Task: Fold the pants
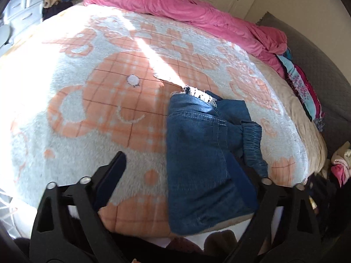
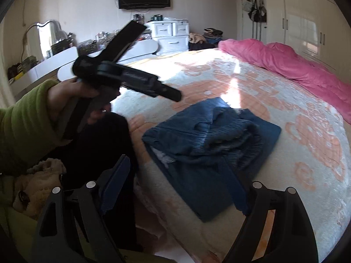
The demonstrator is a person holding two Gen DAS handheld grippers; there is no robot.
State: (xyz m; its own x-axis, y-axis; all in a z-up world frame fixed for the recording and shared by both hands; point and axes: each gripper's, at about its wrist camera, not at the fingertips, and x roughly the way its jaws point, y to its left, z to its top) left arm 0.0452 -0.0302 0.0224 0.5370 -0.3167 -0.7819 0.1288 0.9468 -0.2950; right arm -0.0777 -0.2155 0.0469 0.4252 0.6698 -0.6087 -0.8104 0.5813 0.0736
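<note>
Blue denim pants point(image 1: 201, 153) lie folded in a compact bundle near the front edge of the bed, with a white lace trim at the far end. They also show in the right wrist view point(image 2: 208, 144). My left gripper point(image 1: 175, 166) is open and empty, held above the bundle. In the right wrist view the left gripper point(image 2: 158, 61) shows raised in a hand with a green sleeve, fingers spread wide. My right gripper point(image 2: 177, 175) is open and empty, just above the near end of the pants.
The bed carries a white and peach fleece blanket point(image 1: 92, 100). A pink duvet point(image 1: 175, 6) lies bunched along the far side. Folded clothes point(image 1: 302, 87) are stacked at the right edge. White drawers point(image 2: 171, 35) and a wardrobe point(image 2: 307, 26) stand beyond.
</note>
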